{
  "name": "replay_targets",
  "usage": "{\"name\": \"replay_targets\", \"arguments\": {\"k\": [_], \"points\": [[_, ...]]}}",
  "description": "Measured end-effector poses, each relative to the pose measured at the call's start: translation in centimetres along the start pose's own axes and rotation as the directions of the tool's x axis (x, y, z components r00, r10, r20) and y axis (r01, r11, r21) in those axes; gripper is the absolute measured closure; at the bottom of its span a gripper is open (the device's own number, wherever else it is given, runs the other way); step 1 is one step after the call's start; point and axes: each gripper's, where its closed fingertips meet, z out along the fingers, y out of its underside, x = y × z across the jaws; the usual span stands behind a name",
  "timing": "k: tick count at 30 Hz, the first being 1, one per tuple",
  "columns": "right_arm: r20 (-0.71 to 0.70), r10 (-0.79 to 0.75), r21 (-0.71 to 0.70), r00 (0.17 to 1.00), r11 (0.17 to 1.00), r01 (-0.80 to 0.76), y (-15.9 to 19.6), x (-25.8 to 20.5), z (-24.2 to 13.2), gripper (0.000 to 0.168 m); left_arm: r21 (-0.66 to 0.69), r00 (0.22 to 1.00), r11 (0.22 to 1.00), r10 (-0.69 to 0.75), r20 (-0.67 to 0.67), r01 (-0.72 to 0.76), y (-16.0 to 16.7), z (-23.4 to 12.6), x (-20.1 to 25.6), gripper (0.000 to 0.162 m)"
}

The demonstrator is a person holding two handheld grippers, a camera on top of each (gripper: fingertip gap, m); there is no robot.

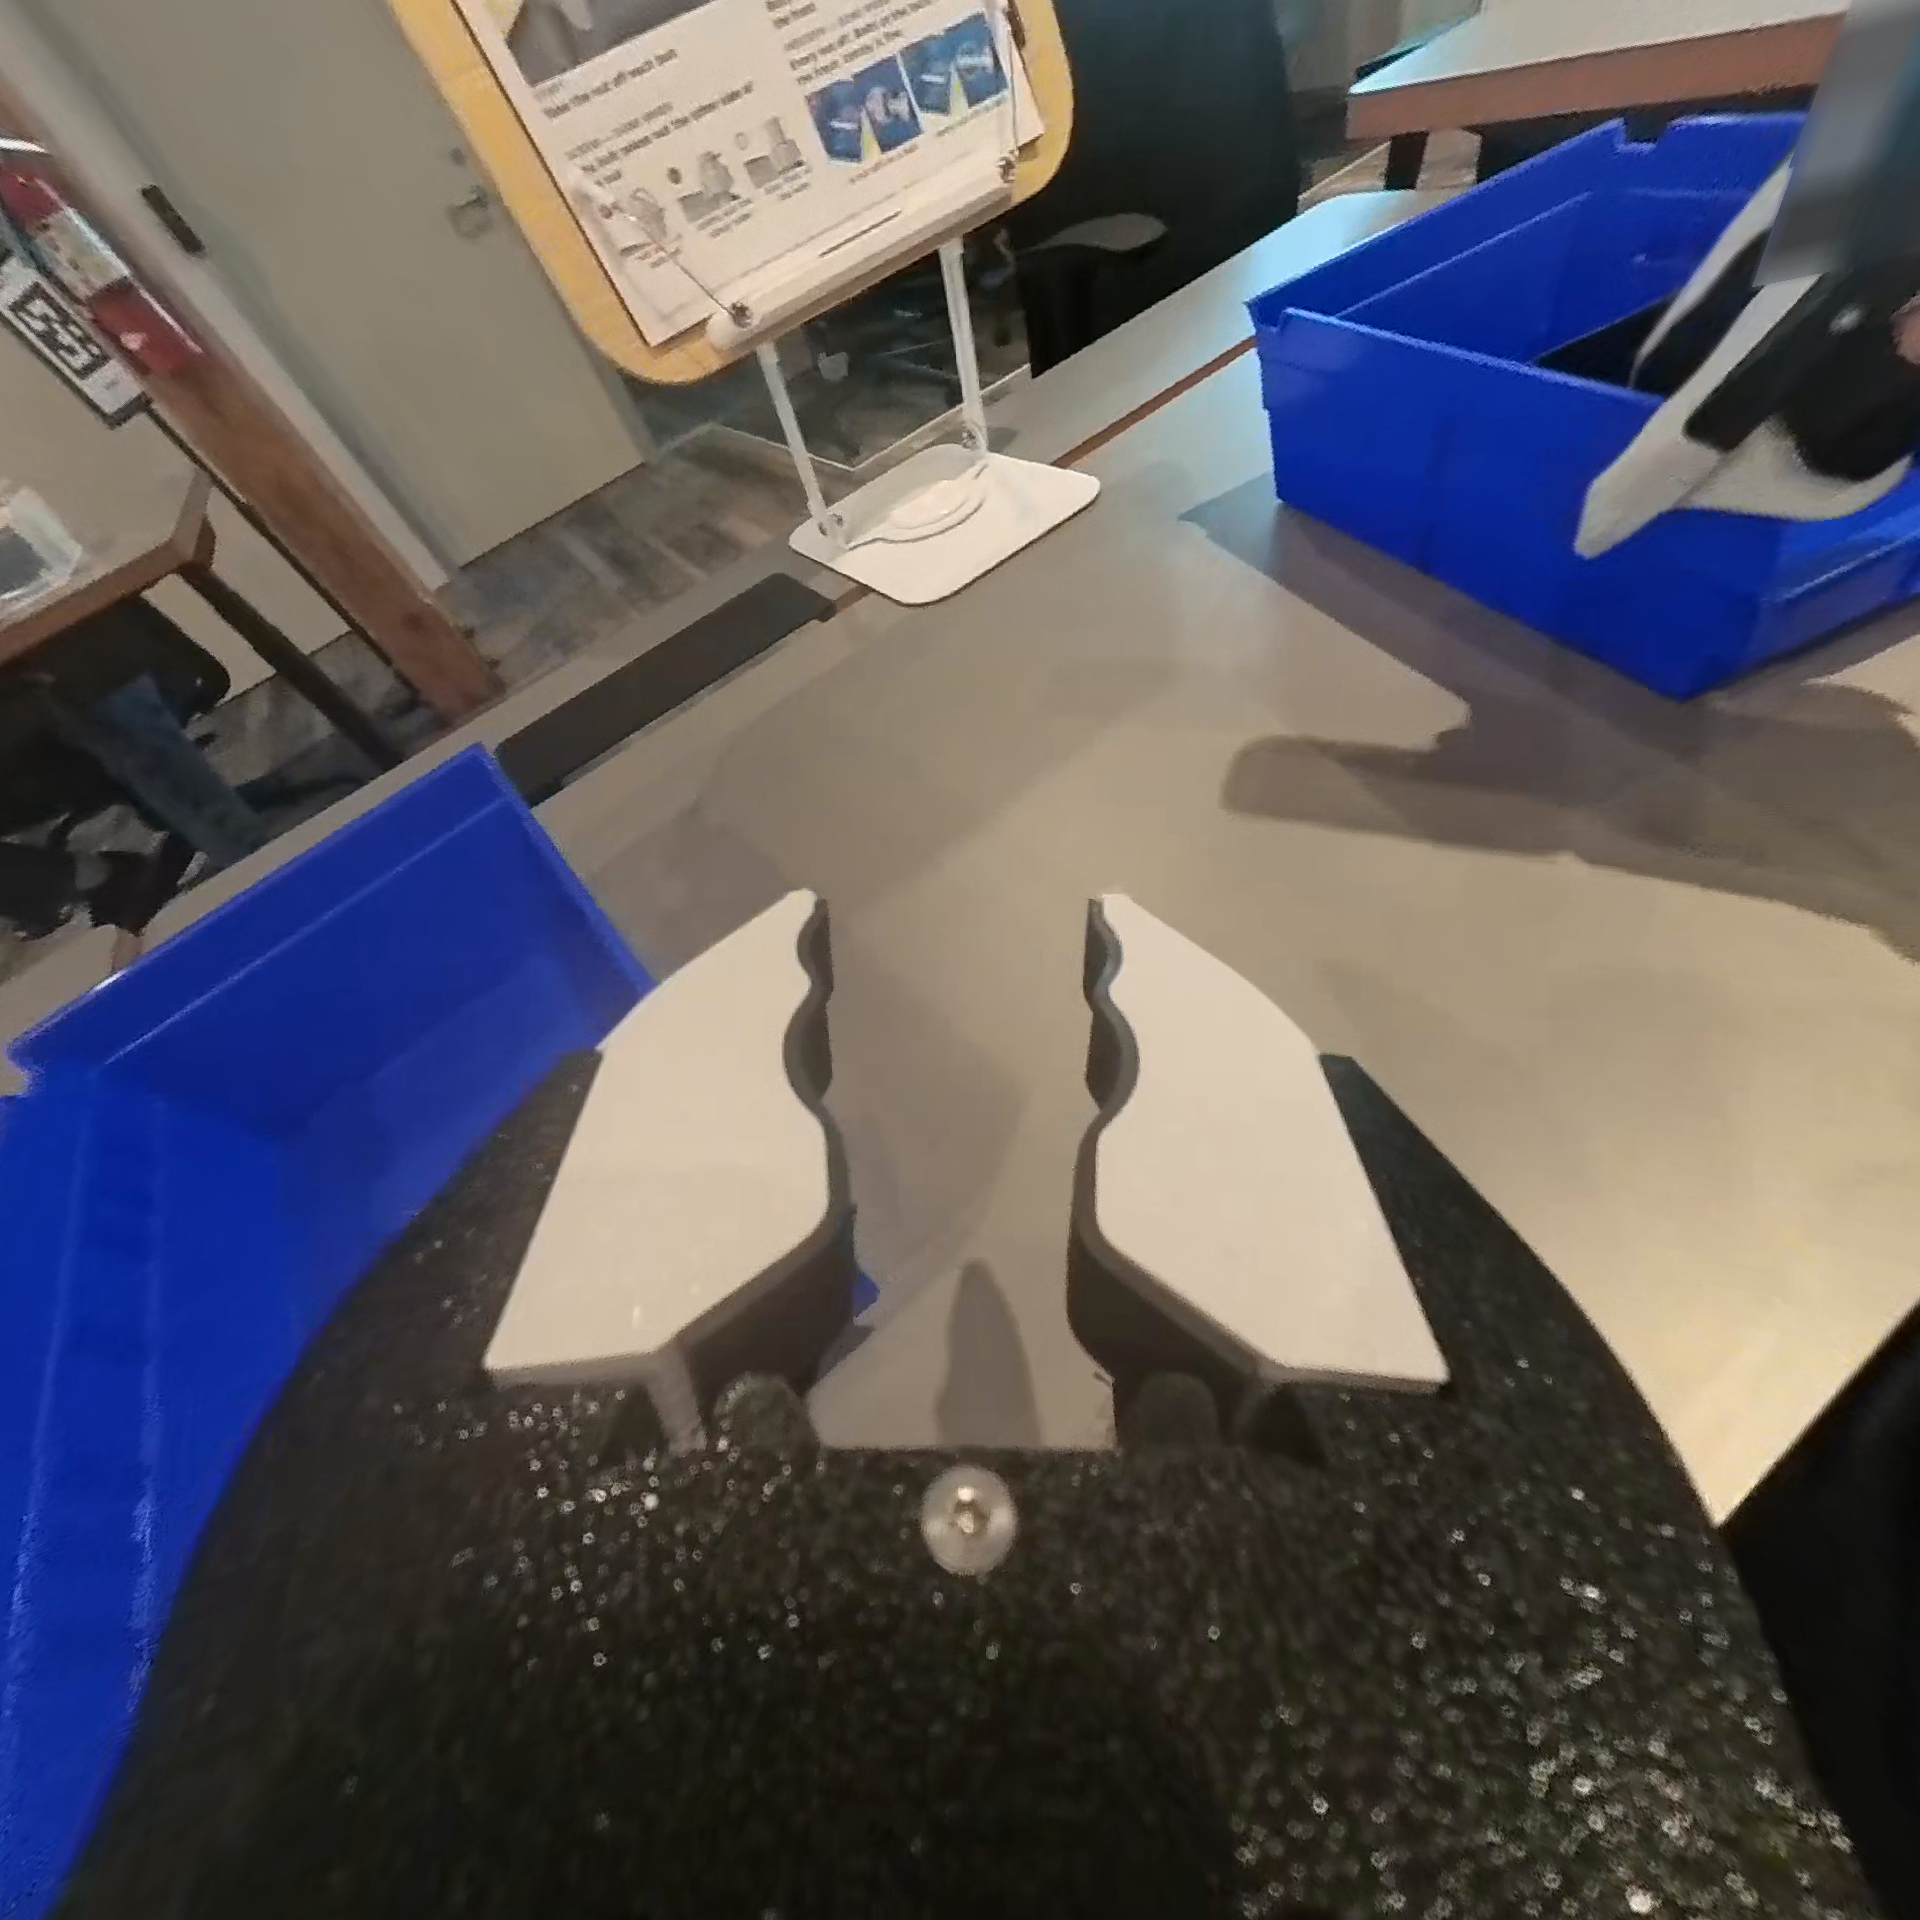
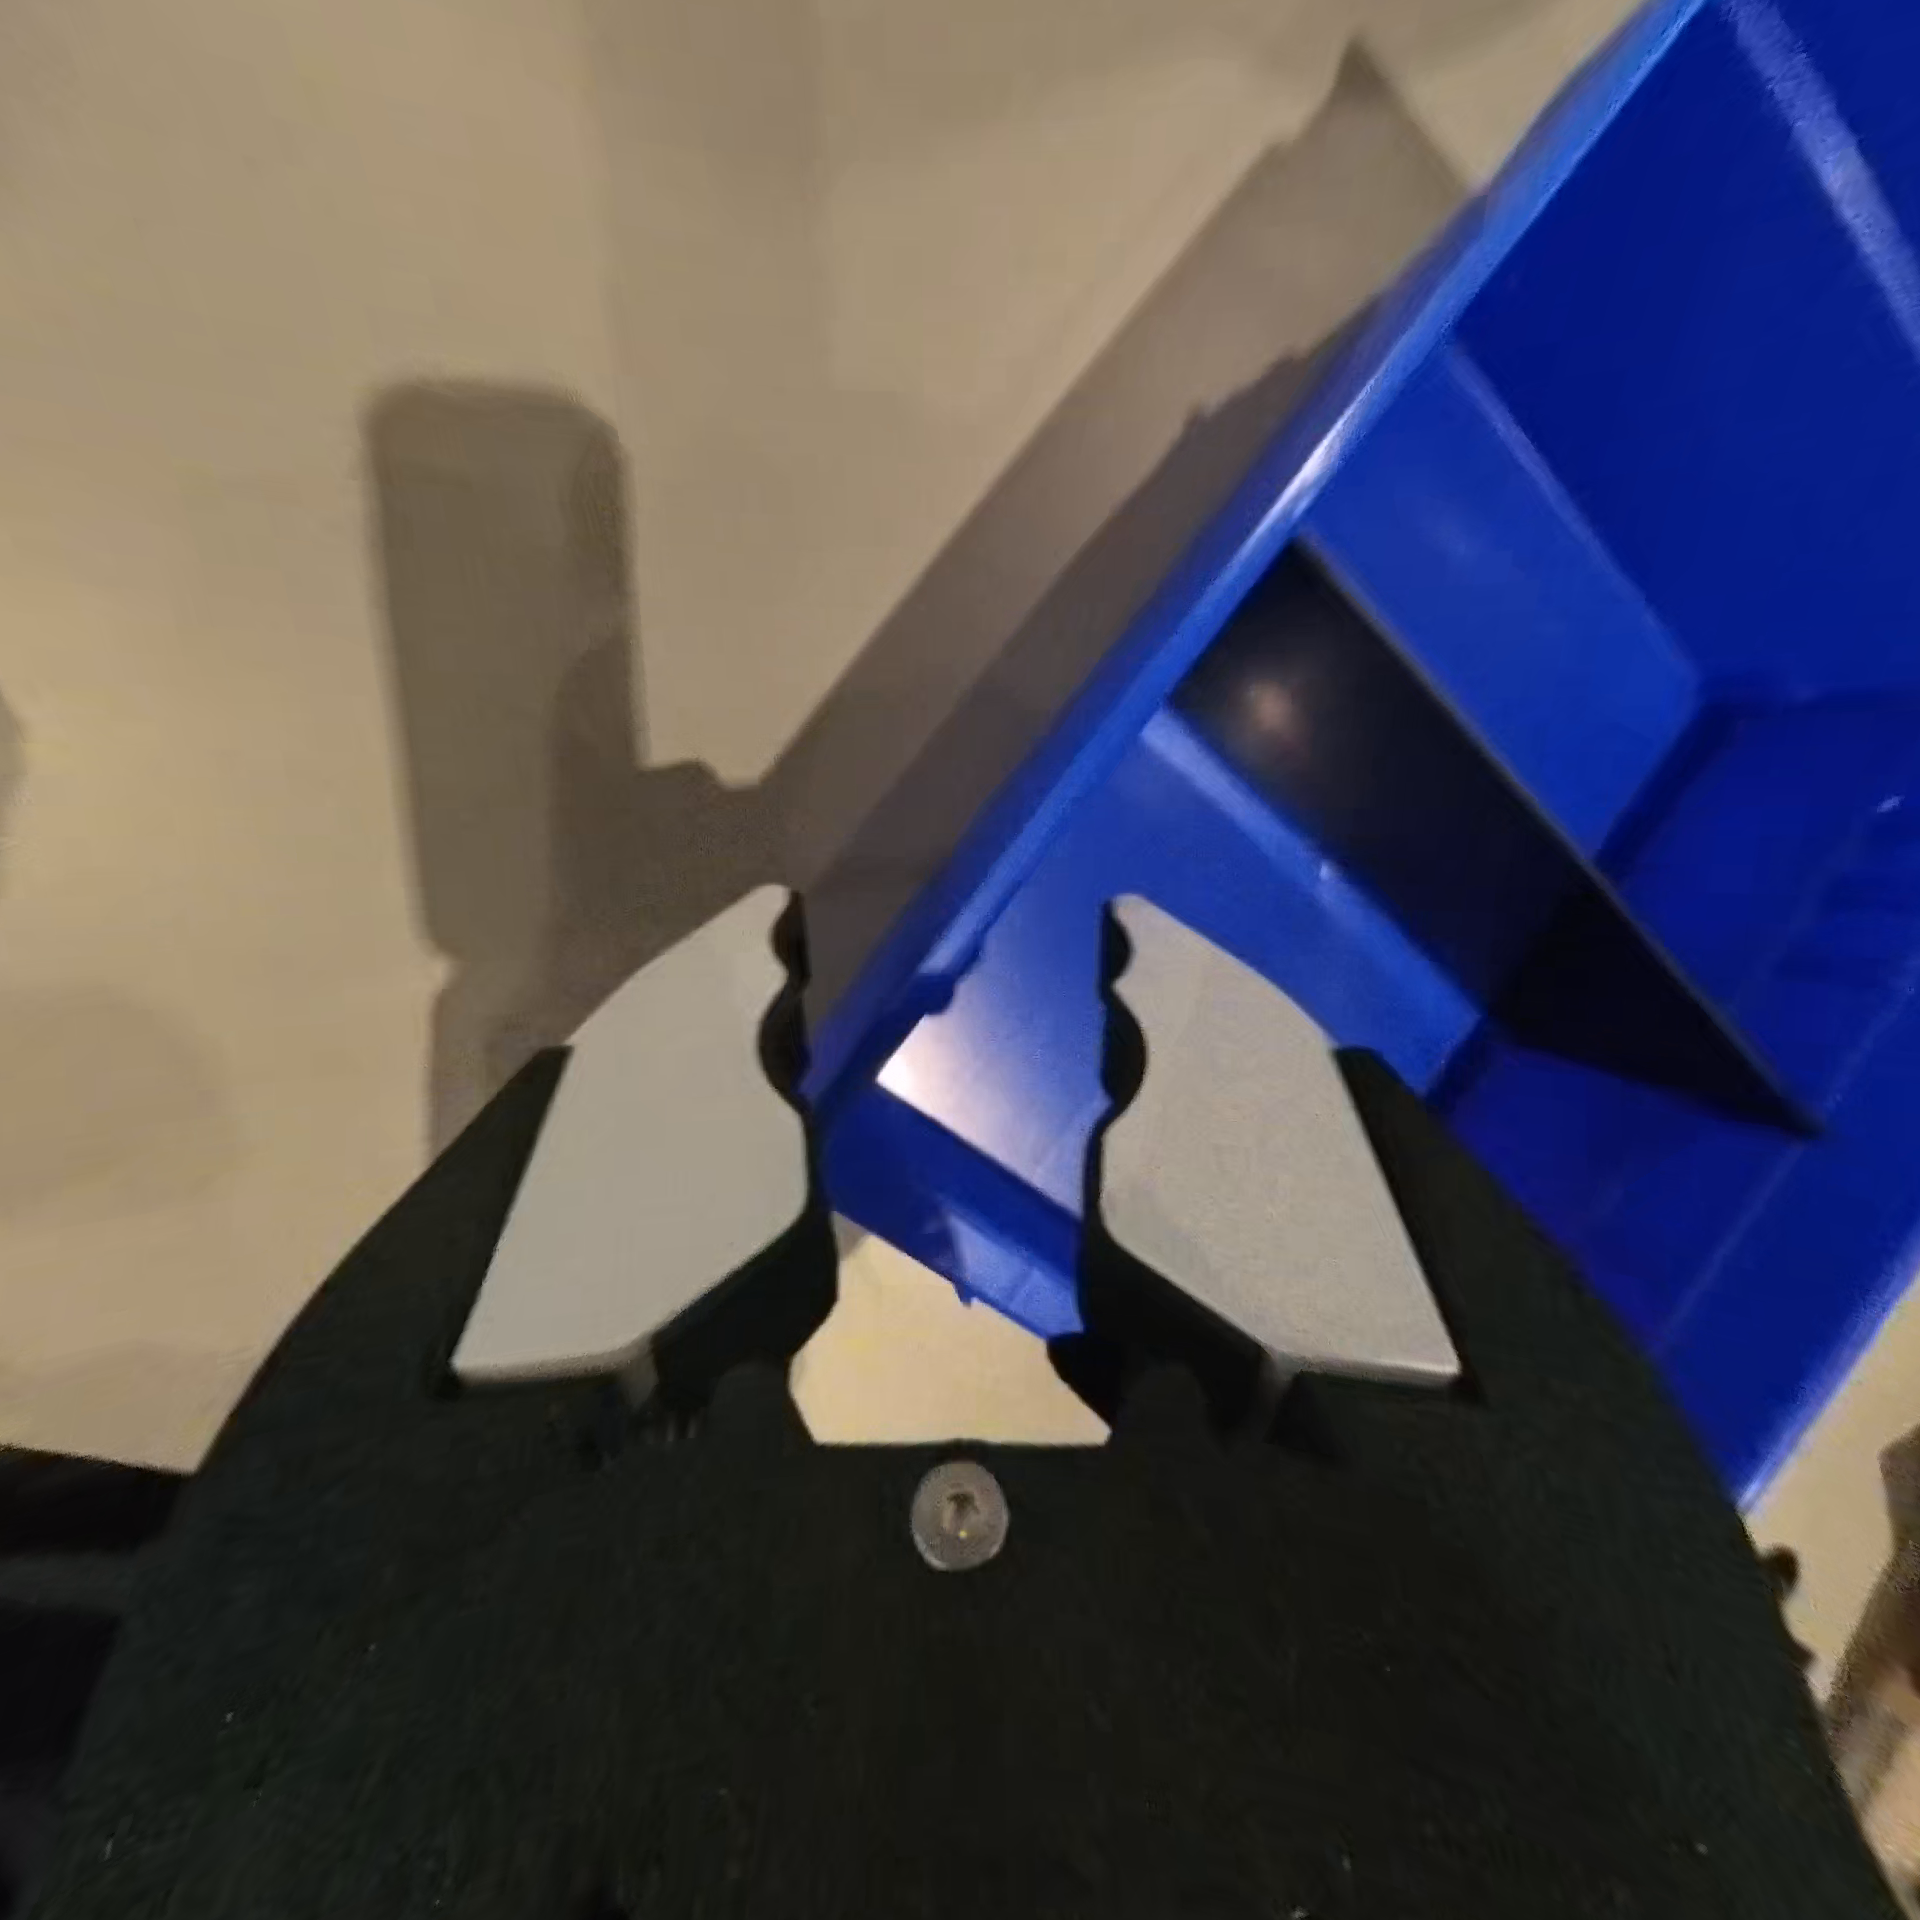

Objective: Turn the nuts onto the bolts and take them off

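Observation:
No nut or bolt shows in either view. My left gripper [image 1: 956, 935] is open and empty, held over the grey table [image 1: 1143, 779] beside a blue bin [image 1: 312, 987] at its left. My right gripper [image 2: 951, 935] is open and empty, hanging over the near corner of a second blue bin [image 2: 1558, 727]; its right finger is above the bin's inside, its left finger above the table outside. In the left wrist view that right gripper [image 1: 1704, 436] shows at the far right above the second bin [image 1: 1455, 436]. The bins' contents are hidden.
A board with instruction sheets [image 1: 748, 156] stands on a white stand [image 1: 945, 530] at the table's far edge. A dark divider [image 2: 1507, 852] slants across the right bin. A black office chair [image 1: 1164, 187] and another table [image 1: 1558, 83] lie beyond. The tips of one gripper are about 30 cm away from the tips of the other.

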Motion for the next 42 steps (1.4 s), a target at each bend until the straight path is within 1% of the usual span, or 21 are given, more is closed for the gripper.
{"name": "replay_targets", "arguments": {"k": [1,2,5,11,17,23,25,26,27,28,30,31,32,33,35,36,37,38,39,40,42], "points": [[0.041,0.008,-0.042,0.999,0.999,-0.006,0.6,-0.5,0.5,0.122,-0.004,1.0,1.0,-0.002,-0.003,0.002,0.2,0.1,0.0,0.116],[0.098,0.022,-0.065,0.995,0.998,-0.016,0.9,-1.1,0.9,0.134,-0.009,1.0,1.0,-0.004,-0.005,0.004,0.3,0.2,0.0,0.116],[0.109,0.075,-0.067,0.991,0.995,-0.068,1.0,-0.4,1.4,0.138,-0.007,1.0,1.0,-0.016,-0.003,0.016,0.4,0.5,-0.4,0.116],[-0.009,0.177,-0.057,0.984,0.983,-0.177,1.9,5.0,2.1,0.161,0.006,0.998,0.998,-0.056,0.022,0.056,0.8,0.6,-1.6,0.116],[0.011,0.325,-0.01,0.946,0.946,-0.325,2.5,9.0,3.1,0.163,-0.008,0.993,0.995,-0.101,0.066,0.102,1.9,-0.4,-3.6,0.116],[-0.057,0.368,0.015,0.928,0.93,-0.368,3.0,12.3,3.8,0.161,0.013,0.976,0.987,-0.163,0.144,0.163,3.0,-1.9,-6.5,0.117],[-0.098,0.334,0.032,0.937,0.943,-0.333,3.0,13.0,3.6,0.155,0.012,0.967,0.983,-0.18,0.179,0.181,3.5,-2.8,-7.4,0.116],[-0.125,0.318,0.039,0.94,0.948,-0.315,3.1,13.1,3.1,0.142,0.01,0.961,0.982,-0.188,0.201,0.19,3.9,-3.2,-7.9,0.116],[-0.143,0.302,0.058,0.942,0.953,-0.297,3.0,13.1,2.2,0.133,0.009,0.954,0.98,-0.196,0.226,0.199,4.2,-3.6,-8.6,0.116],[-0.164,0.285,0.094,0.944,0.958,-0.272,2.6,13.1,1.1,0.13,0.01,0.946,0.978,-0.204,0.253,0.208,4.5,-4.1,-9.3,0.116],[-0.205,0.228,0.207,0.952,0.961,-0.185,0.8,12.6,-1.9,0.13,0.023,0.921,0.972,-0.23,0.314,0.235,5.0,-5.2,-10.7,0.116],[-0.215,0.171,0.278,0.961,0.955,-0.107,-0.7,11.8,-3.5,0.132,0.034,0.906,0.967,-0.247,0.342,0.251,5.3,-5.8,-11.5,0.116],[-0.214,0.101,0.345,0.971,0.938,-0.022,-2.4,10.3,-4.9,0.138,0.043,0.892,0.962,-0.265,0.367,0.269,5.6,-6.5,-12.3,0.116],[-0.183,0.008,0.406,0.983,0.911,0.068,-4.4,7.9,-6.0,0.145,0.049,0.88,0.958,-0.281,0.383,0.284,6.0,-7.1,-12.9,0.116],[-0.104,-0.22,0.504,0.97,0.829,0.242,-8.2,1.8,-7.6,0.15,0.052,0.867,0.95,-0.303,0.396,0.308,6.5,-7.9,-13.7,0.116],[-0.079,-0.331,0.547,0.94,0.774,0.319,-10.0,-1.3,-8.2,0.15,0.05,0.865,0.948,-0.307,0.398,0.313,6.7,-8.1,-13.9,0.116],[-0.033,-0.463,0.588,0.886,0.708,0.392,-11.5,-5.1,-8.8,0.15,0.048,0.863,0.948,-0.306,0.402,0.314,6.8,-8.3,-14.1,0.116],[0.012,-0.599,0.628,0.8,0.628,0.461,-12.7,-9.1,-9.4,0.151,0.042,0.862,0.95,-0.3,0.409,0.311,6.9,-8.6,-14.2,0.115],[0.028,-0.725,0.669,0.688,0.525,0.526,-13.7,-13.0,-10.0,0.151,0.033,0.862,0.952,-0.291,0.416,0.305,7.1,-8.8,-14.4,0.115],[0.028,-0.832,0.706,0.554,0.409,0.578,-14.3,-16.8,-10.6,0.151,0.027,0.861,0.953,-0.284,0.422,0.302,7.2,-8.9,-14.4,0.115],[0.0,-0.952,0.736,0.306,0.207,0.644,-15.7,-22.8,-11.2,0.152,0.02,0.857,0.952,-0.284,0.429,0.305,7.4,-9.3,-14.5,0.116]]}}
